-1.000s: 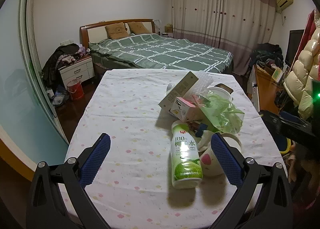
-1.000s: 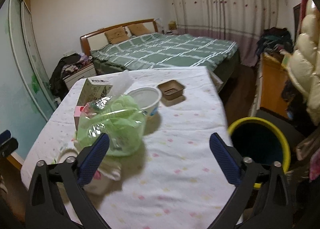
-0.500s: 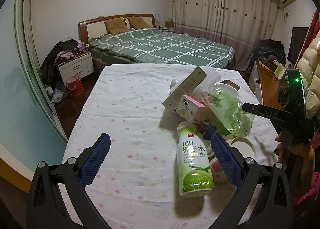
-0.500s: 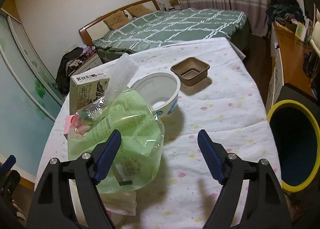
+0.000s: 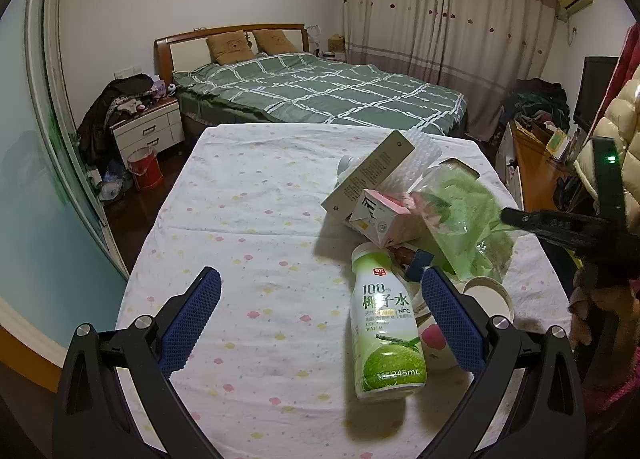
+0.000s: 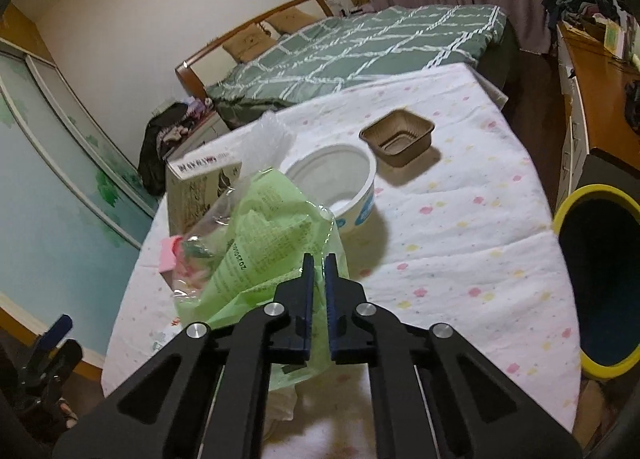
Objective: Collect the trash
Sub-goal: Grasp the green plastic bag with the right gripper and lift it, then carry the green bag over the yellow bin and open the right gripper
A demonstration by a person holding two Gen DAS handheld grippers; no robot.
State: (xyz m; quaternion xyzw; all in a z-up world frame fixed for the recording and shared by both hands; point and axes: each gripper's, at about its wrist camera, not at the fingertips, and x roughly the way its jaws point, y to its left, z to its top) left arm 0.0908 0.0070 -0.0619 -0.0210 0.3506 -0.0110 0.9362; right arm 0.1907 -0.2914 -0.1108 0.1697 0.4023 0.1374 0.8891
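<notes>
A pile of trash lies on the table with the dotted white cloth [image 5: 248, 243]. My right gripper [image 6: 317, 263] is shut on the edge of a green plastic bag [image 6: 264, 243], which also shows in the left wrist view [image 5: 464, 219]. My left gripper [image 5: 320, 299] is open and empty above the near end of the table. A green-and-white coconut water bottle [image 5: 382, 323] lies between its fingers, nearer the right one. A tan carton [image 5: 370, 171], a pink-and-white carton [image 5: 380, 215] and a white paper cup [image 5: 486, 299] lie beside it.
A white bowl [image 6: 336, 179] and a brown foil tray [image 6: 398, 137] stand farther along the table. A yellow-rimmed black bin [image 6: 604, 279] stands on the floor at the table's right side. A bed [image 5: 320, 91] lies beyond the table; a wooden desk [image 6: 600, 71] is at right.
My right gripper has moved in and down to the green bag and closed from wide open onto its edge. My left gripper has pulled back a little and stayed open.
</notes>
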